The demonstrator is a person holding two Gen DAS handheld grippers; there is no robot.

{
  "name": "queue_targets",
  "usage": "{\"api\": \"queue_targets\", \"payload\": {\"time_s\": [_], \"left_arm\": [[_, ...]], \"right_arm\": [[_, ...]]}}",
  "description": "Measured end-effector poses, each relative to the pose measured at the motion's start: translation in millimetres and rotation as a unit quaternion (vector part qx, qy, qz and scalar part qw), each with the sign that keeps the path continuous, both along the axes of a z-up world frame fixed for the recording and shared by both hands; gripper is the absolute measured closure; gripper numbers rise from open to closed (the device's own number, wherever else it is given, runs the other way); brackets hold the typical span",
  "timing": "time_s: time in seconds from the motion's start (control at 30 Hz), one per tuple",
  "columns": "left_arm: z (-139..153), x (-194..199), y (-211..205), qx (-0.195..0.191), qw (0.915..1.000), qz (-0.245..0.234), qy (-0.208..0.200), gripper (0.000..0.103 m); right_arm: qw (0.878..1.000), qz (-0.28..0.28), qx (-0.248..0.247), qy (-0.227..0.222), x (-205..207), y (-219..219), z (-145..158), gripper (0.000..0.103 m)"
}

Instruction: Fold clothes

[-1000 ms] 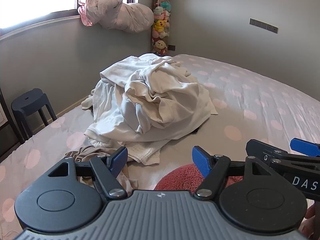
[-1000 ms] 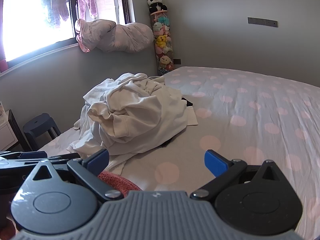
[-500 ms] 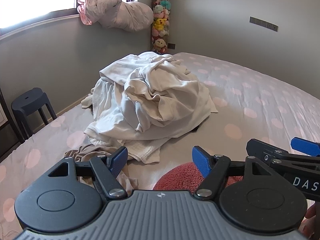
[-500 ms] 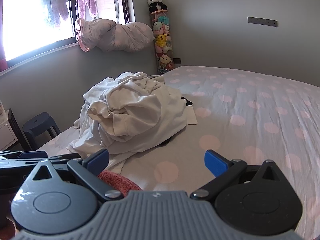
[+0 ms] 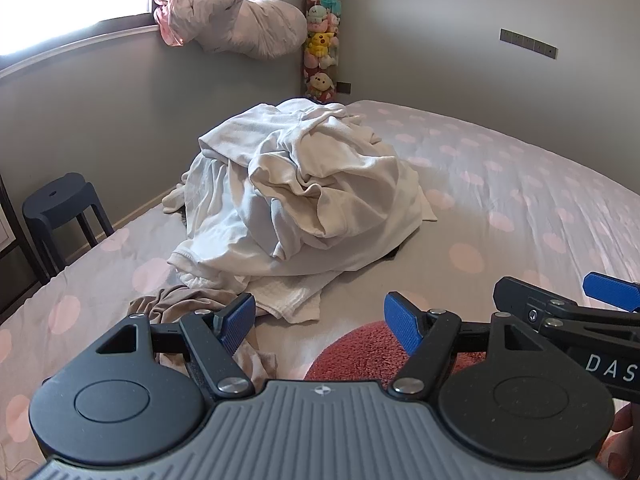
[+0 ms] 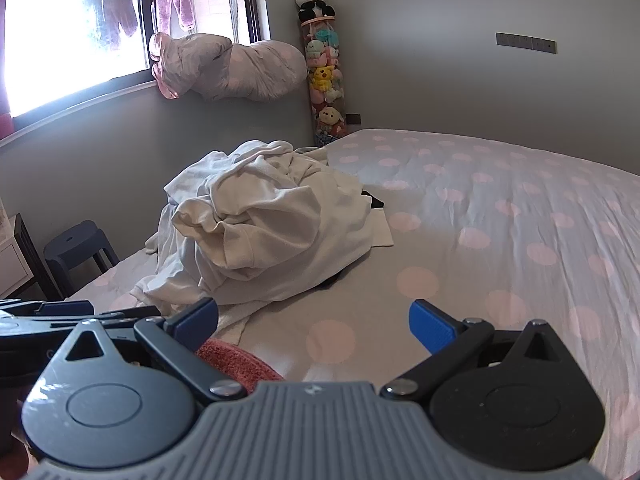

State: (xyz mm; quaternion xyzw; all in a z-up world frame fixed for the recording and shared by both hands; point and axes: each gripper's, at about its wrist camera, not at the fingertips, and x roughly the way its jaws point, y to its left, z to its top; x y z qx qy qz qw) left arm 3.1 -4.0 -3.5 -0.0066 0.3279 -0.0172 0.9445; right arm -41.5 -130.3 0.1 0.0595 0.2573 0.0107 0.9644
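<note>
A heap of white clothes (image 5: 304, 204) (image 6: 264, 228) lies crumpled on the polka-dot bed (image 5: 500, 200) (image 6: 500, 240), ahead of both grippers. A beige garment (image 5: 180, 304) sprawls at the heap's near left edge. A folded pink-red fuzzy piece (image 5: 360, 352) (image 6: 232, 364) lies just under and between the two grippers. My left gripper (image 5: 320, 318) is open and holds nothing. My right gripper (image 6: 314, 320) is open too, wide, over bare sheet. The right gripper's fingers (image 5: 608, 286) show at the left wrist view's right edge.
A dark stool (image 5: 64, 204) (image 6: 76, 244) stands beside the bed on the left. A bundled duvet (image 5: 236, 32) rests on the window sill. A tall tube of plush toys (image 5: 320, 40) (image 6: 324, 68) stands in the corner. The bed's right side shows only sheet.
Both views drift very slightly; the heap sits a touch lower and nearer in the left wrist view. Both grippers stay open and nothing on the bed has moved.
</note>
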Motion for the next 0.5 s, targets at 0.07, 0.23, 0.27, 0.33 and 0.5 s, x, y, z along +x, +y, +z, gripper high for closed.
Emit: {"api": "queue_targets", "payload": {"time_s": [0.07, 0.23, 0.27, 0.33, 0.5], "left_arm": [[-0.1, 0.0, 0.0, 0.0, 1.0, 0.0, 0.0, 0.033], [-0.6, 1.3, 0.6, 0.0, 1.0, 0.002, 0.003, 0.033], [-0.9, 1.5, 0.6, 0.001, 1.0, 0.003, 0.003, 0.033], [-1.6, 1.6, 0.9, 0.002, 1.0, 0.005, 0.003, 0.033], [-1.1, 6.6, 2.0, -0.001, 0.9999, 0.008, 0.009, 0.032]], "right_arm": [[1.0, 0.0, 0.0, 0.001, 0.1, -0.3, -0.2, 0.001], [1.0, 0.001, -0.001, 0.002, 0.7, -0.1, -1.1, 0.001], [1.0, 0.002, -0.001, 0.003, 1.3, 0.2, -1.4, 0.001], [1.0, 0.005, -0.001, 0.004, 2.2, 0.7, -1.8, 0.001], [1.0, 0.022, 0.005, -0.001, 6.9, -0.5, -1.6, 0.001]]}}
